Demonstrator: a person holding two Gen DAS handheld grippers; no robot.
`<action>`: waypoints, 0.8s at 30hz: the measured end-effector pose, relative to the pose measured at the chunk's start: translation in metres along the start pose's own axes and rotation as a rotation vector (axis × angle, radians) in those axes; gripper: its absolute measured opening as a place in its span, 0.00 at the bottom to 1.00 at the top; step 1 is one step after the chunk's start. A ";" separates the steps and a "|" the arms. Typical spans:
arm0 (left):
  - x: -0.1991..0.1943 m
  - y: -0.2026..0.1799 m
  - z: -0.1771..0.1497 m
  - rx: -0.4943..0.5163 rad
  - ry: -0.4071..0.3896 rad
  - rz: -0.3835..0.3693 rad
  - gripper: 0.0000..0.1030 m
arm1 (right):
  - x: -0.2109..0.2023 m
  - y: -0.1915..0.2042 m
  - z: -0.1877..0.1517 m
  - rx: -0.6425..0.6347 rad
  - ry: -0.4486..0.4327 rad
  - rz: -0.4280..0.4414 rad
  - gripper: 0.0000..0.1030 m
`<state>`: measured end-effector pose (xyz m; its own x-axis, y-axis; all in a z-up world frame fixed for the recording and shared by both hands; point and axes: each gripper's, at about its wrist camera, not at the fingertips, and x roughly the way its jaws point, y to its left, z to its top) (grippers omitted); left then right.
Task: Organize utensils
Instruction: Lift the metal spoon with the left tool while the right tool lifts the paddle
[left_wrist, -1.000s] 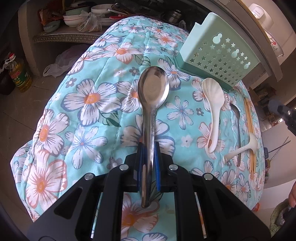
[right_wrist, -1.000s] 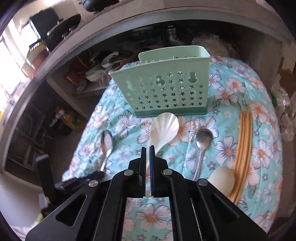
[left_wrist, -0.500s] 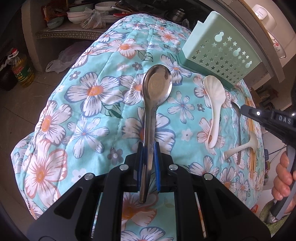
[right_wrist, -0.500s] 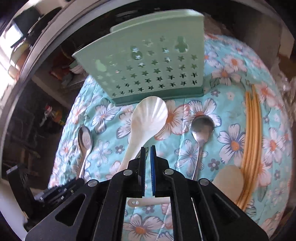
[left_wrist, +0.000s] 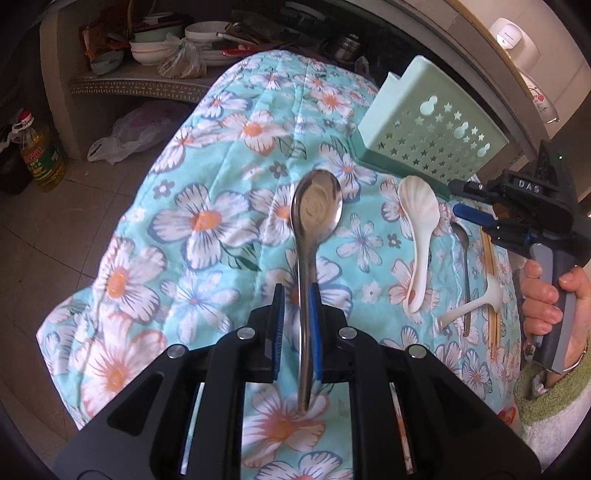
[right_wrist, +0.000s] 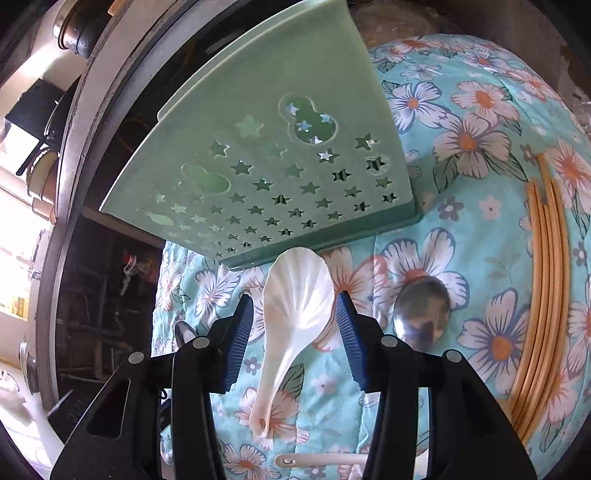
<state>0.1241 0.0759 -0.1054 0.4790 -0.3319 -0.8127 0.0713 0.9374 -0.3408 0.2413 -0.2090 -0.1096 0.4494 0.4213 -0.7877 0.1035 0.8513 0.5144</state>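
My left gripper (left_wrist: 297, 317) holds a large steel spoon (left_wrist: 314, 221) by its handle, bowl pointing away, above the floral cloth (left_wrist: 207, 221). My right gripper (right_wrist: 295, 332) is open, its jaws either side of the white shell-shaped spoon (right_wrist: 295, 306), which lies on the cloth just in front of the green perforated utensil holder (right_wrist: 273, 155). The right gripper also shows in the left wrist view (left_wrist: 476, 205), over the cloth near the holder (left_wrist: 432, 136). A small steel spoon (right_wrist: 421, 314), a second white spoon (left_wrist: 476, 302) and yellow chopsticks (right_wrist: 546, 280) lie to the right.
A shelf with bowls and plates (left_wrist: 177, 48) stands behind the table. An oil bottle (left_wrist: 40, 155) and a plastic bag (left_wrist: 129, 133) sit on the floor at left. A grey counter edge (right_wrist: 92, 110) runs behind the holder.
My right gripper has moved forward and down toward the shell spoon and opened its jaws around it. My left gripper keeps hold of the steel spoon, raised slightly.
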 end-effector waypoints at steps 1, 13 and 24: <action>-0.003 0.002 0.007 0.004 -0.007 -0.006 0.20 | 0.002 0.001 0.001 -0.017 0.010 -0.002 0.45; 0.038 -0.011 0.088 0.256 0.084 -0.140 0.30 | 0.030 0.000 0.016 -0.119 0.083 0.021 0.45; 0.082 -0.014 0.101 0.340 0.201 -0.178 0.29 | 0.041 -0.001 0.026 -0.179 0.090 0.053 0.42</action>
<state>0.2506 0.0460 -0.1195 0.2552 -0.4738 -0.8428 0.4380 0.8338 -0.3361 0.2829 -0.2011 -0.1334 0.3678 0.4867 -0.7924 -0.0811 0.8656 0.4941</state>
